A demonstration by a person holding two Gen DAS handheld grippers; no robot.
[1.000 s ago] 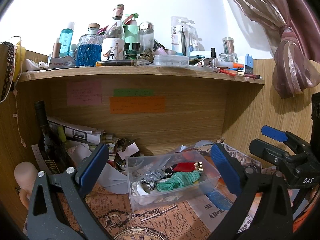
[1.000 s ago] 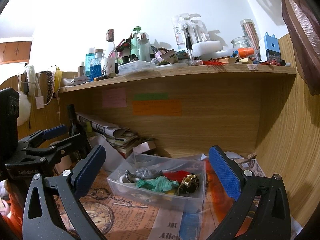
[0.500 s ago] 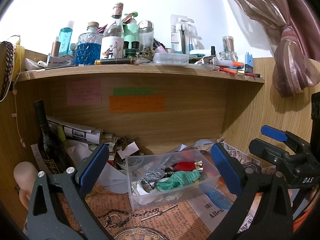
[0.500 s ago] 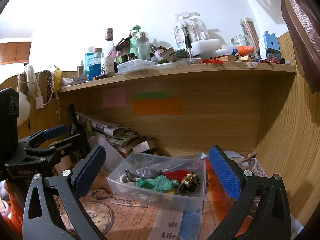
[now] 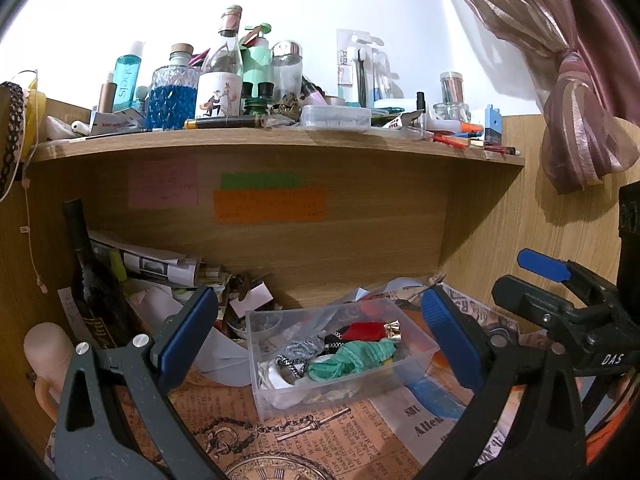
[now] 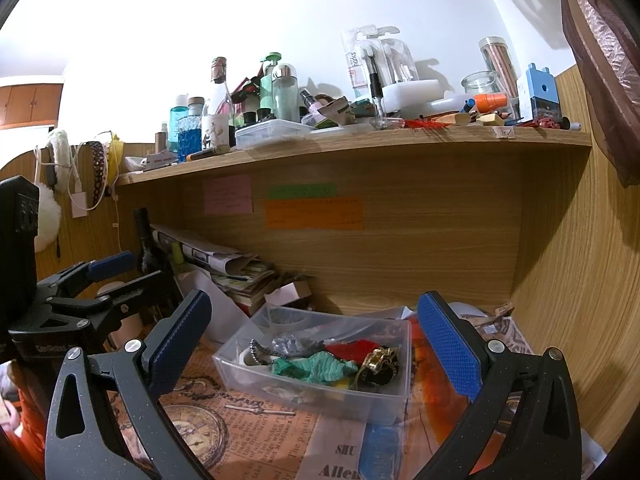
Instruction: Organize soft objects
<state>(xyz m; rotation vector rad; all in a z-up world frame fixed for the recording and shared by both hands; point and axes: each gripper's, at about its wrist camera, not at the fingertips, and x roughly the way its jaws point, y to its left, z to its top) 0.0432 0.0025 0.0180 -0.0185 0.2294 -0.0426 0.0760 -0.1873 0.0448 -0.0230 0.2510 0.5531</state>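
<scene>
A clear plastic box (image 5: 264,390) (image 6: 394,398) stands on the newspaper-covered desk under the shelf. In it lie a green fabric piece (image 5: 352,360) (image 6: 312,366), a red tassel (image 5: 366,330) (image 6: 352,350), a grey cord (image 5: 304,348) and a black-and-gold trinket (image 6: 378,366). My left gripper (image 5: 320,332) is open and empty, held in front of the box. My right gripper (image 6: 314,338) is open and empty, also facing the box. Each gripper shows at the side of the other's view: the right one (image 5: 560,280) and the left one (image 6: 108,276).
A dark wine bottle (image 5: 90,284) and stacked papers (image 5: 160,264) stand at the back left. A crowded shelf (image 5: 280,140) of bottles hangs above. A chain with a key (image 5: 280,428) lies before the box. A wooden side wall (image 6: 580,280) closes the right.
</scene>
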